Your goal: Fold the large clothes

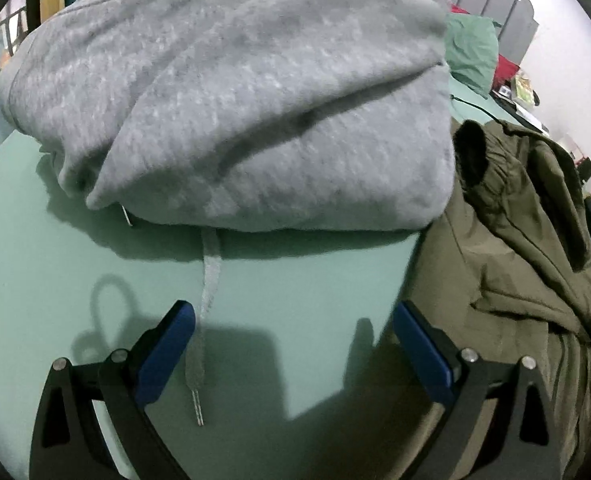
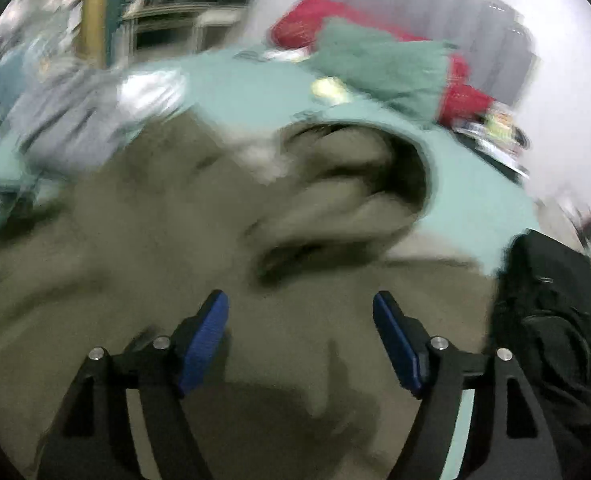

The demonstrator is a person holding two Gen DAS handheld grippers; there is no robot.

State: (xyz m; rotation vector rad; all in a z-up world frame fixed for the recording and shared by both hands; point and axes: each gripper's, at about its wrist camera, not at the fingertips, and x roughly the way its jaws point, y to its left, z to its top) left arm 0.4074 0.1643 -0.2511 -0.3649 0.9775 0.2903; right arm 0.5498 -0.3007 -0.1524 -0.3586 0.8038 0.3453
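Grey hoodie (image 1: 231, 96) looks already folded and parked on the green sheet (image 1: 75, 264), so I'd guess both grippers, left (image 1: 293, 316) and right (image 2: 300, 300), hang spread wide and empty because the crumpled olive jacket (image 2: 135, 248) is next.

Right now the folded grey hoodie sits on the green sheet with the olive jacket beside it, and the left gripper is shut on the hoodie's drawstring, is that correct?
Not quite: in the left wrist view the left gripper is open, its fingers apart, gripping nothing. The drawstring lies loose on the green sheet. The grey hoodie and olive jacket are as described.
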